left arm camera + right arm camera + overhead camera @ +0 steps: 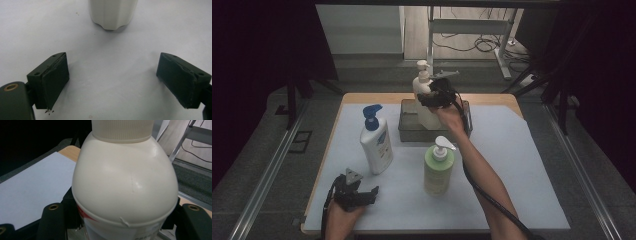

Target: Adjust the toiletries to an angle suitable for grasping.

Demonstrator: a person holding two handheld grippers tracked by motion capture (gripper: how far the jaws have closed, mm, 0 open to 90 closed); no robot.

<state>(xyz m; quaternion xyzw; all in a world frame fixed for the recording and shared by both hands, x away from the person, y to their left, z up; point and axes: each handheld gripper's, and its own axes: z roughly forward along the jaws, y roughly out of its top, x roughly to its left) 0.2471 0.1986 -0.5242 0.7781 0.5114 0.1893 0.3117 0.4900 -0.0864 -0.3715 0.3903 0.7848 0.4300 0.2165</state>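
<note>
Gripping the cream pump bottle upright at its shoulder, the right gripper holds it over the grey tray; the left gripper rests wide-jawed on the surface.

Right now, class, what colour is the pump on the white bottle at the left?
Blue pump, high view.
</note>
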